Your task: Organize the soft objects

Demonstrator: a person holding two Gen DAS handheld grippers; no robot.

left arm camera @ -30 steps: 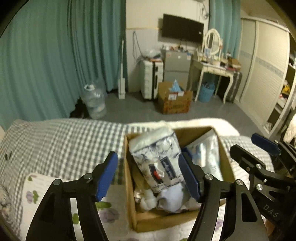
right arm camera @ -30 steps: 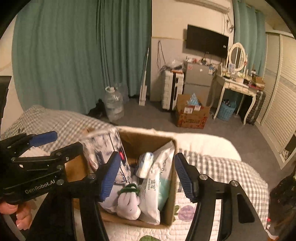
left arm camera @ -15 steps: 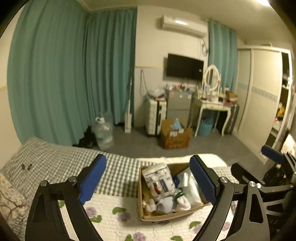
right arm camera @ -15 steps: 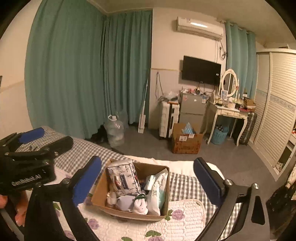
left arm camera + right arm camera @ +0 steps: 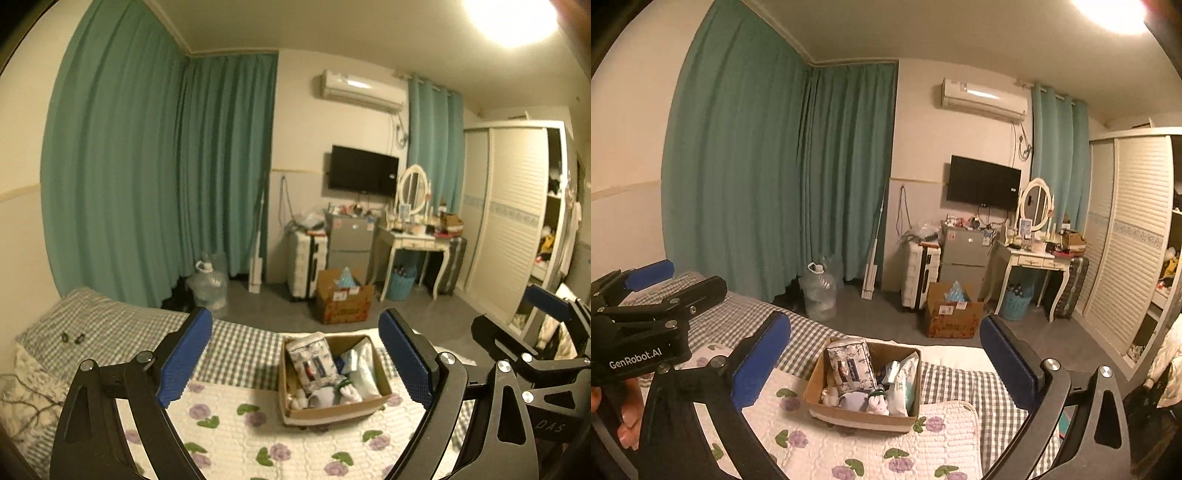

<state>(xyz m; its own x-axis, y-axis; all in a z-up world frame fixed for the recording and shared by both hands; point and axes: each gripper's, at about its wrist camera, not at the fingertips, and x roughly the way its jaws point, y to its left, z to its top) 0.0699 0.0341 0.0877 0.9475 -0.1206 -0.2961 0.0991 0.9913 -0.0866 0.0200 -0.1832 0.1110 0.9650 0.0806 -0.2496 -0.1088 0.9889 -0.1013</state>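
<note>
I see the cardboard box (image 5: pixel 334 408) sitting on the bed, on a white quilt with purple flowers (image 5: pixel 258 443). The box is open at the top and full of soft things. A tissue pack with a flower print (image 5: pixel 312 360) stands up at its far left side. A white wipes pack (image 5: pixel 364 365) leans at the right side. Near the front wall lie some rolled white socks (image 5: pixel 347 391) (one has a bit of green on it).

My left gripper (image 5: pixel 295 363) hangs in the air above the bed, near me. Its two blue pads are spread wide apart and there is nothing between them — the box only shows far behind the gap. My right gripper (image 5: pixel 884 360) is the same: pads far apart, holding nothing, up in the air and well away from the box. In the right view the left gripper shows at the left edge, with a hand (image 5: pixel 626 413) gripping its handle.

A grey checked blanket (image 5: pixel 122 332) covers the far part of the bed. Past the bed is the floor, with a big water jug (image 5: pixel 818 291) by the green curtains (image 5: pixel 775 177), a white suitcase (image 5: pixel 919 275) and another cardboard box on the floor (image 5: pixel 951 314) in front of a white dressing table (image 5: pixel 1032 260). A black TV (image 5: pixel 984 182) hangs on the wall.
</note>
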